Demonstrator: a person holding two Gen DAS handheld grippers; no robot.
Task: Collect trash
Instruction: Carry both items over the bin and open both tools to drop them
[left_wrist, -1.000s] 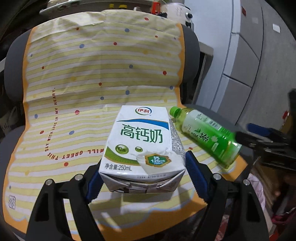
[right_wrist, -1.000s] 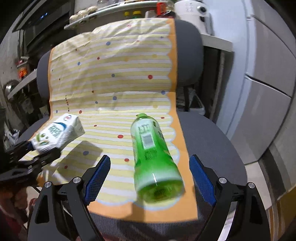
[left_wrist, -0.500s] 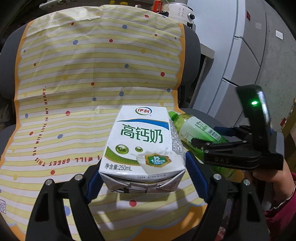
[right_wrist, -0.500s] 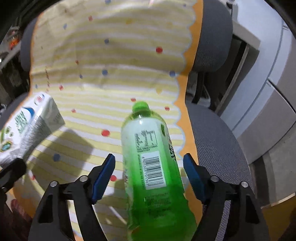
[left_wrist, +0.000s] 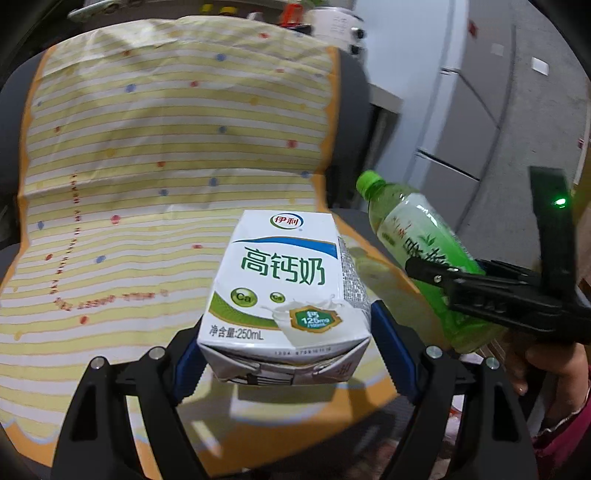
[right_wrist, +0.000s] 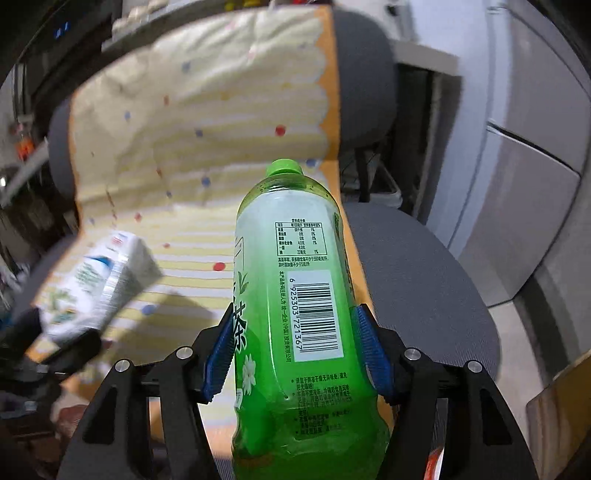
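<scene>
Milk carton (left_wrist: 286, 291) and green tea bottle (right_wrist: 295, 317) are the trash here, and both are already off the seat. The left gripper (left_wrist: 288, 356) is clamping the 250 mL carton near its folded bottom end, blue pads pressing on both sides, with the carton's long axis pointing straight out along the fingers and the printed face up. The right gripper (right_wrist: 295, 354) is squeezing the bottle across its lower body, barcode side facing the camera and green cap (right_wrist: 283, 168) pointing away, so its long axis is running along the fingers too.

From the left wrist view the bottle is sitting to the right of the carton, near it but not touching, and a bit of the person's hand (left_wrist: 543, 365) is showing under the right tool.

Further back, the yellow striped dotted cloth (left_wrist: 147, 184) is draping over the grey office chair (right_wrist: 417, 280), seat and backrest. Beyond that, grey cabinet doors (right_wrist: 517, 206).

My guess: pickup is done and the next bit is carrying both to a bin. No bin is showing in either view, so I can't say which way or which hand is closer.
</scene>
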